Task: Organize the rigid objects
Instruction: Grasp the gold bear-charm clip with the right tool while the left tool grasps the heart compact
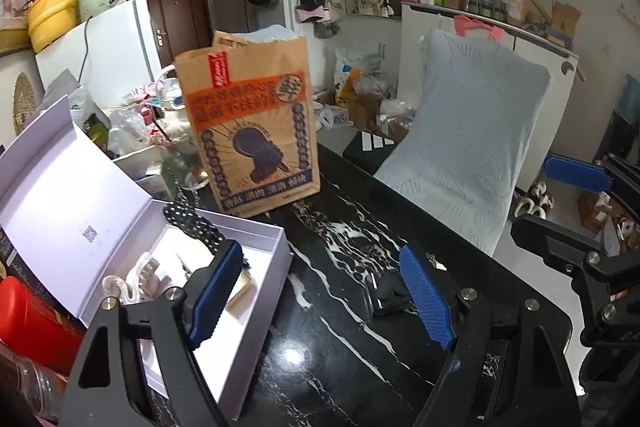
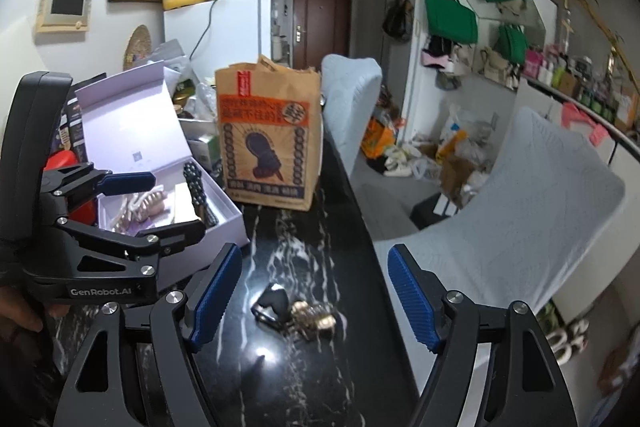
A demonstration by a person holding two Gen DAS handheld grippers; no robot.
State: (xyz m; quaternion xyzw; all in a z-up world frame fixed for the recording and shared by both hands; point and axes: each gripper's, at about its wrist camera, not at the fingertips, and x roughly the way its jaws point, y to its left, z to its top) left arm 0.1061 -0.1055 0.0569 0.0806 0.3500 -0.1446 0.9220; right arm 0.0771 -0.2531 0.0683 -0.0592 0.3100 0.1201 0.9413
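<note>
Both hand-held grippers, left (image 1: 320, 291) and right (image 2: 314, 295), are spread with nothing between them. A black clip (image 2: 272, 305) and gold clip (image 2: 314, 319) lie on the desk (image 2: 304, 235), right of the white box (image 2: 224, 223).

The left gripper (image 1: 320, 291) hangs with its blue-padded jaws apart over a black marble-patterned tabletop (image 1: 328, 347), nothing between them. A small black clip (image 1: 390, 293) lies on the tabletop near the right pad. An open white cardboard box (image 1: 256, 291) sits at left; a brown printed paper bag (image 1: 252, 131) stands behind.
</note>
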